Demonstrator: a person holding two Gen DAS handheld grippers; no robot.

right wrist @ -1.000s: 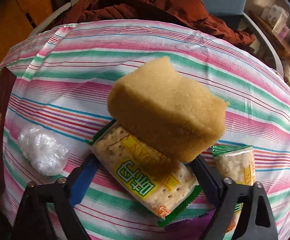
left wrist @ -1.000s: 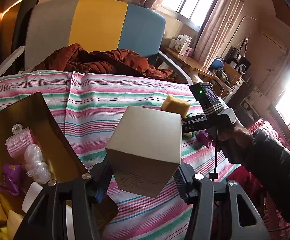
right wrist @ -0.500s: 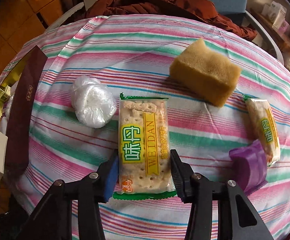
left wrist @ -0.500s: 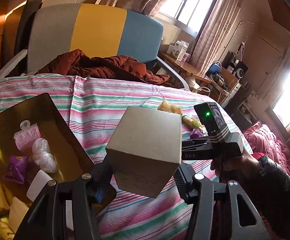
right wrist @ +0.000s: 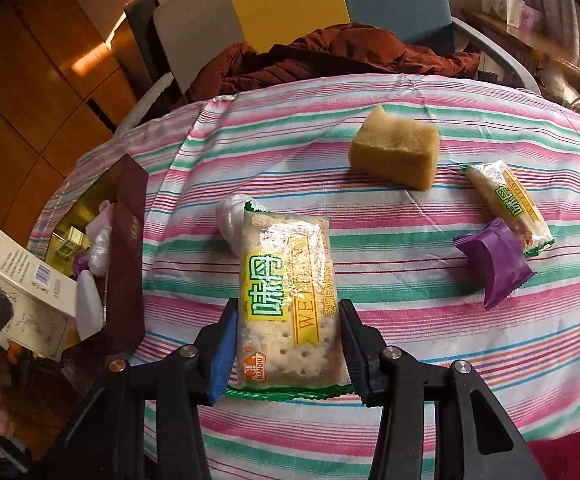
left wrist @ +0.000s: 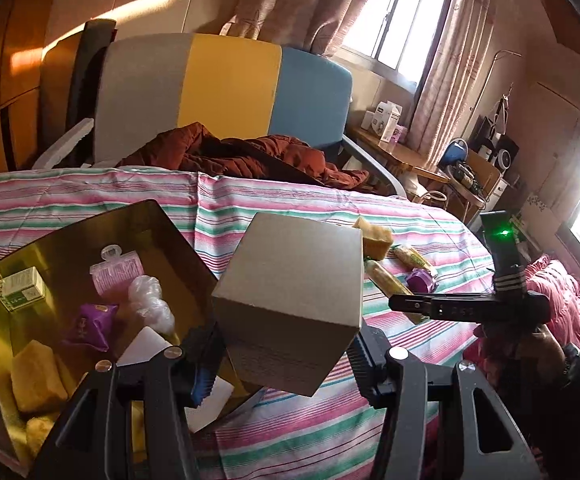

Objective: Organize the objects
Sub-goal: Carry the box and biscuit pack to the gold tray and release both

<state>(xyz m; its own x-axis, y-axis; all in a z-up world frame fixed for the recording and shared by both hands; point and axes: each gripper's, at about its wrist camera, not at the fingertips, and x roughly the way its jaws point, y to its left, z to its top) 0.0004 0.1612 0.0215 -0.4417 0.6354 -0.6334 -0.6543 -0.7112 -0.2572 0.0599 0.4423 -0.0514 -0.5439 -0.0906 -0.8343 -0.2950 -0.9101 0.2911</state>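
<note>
We hold the clear, green-edged cracker packet (right wrist: 286, 304) in the right gripper (right wrist: 288, 344), jaws closed across its lower half, above the striped counter (right wrist: 410, 300). It appears light, crinkly and brittle; grip the long edges gently. The left gripper (left wrist: 286, 364) clamps the plain cardboard box (left wrist: 294, 300) beside the gold tray (left wrist: 178, 236).

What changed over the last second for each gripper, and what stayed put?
The right gripper let go of the sponge, now on the cloth, closed on the cracker pack and lifted it. The left gripper still holds the box, carried slightly toward the tray.
</note>
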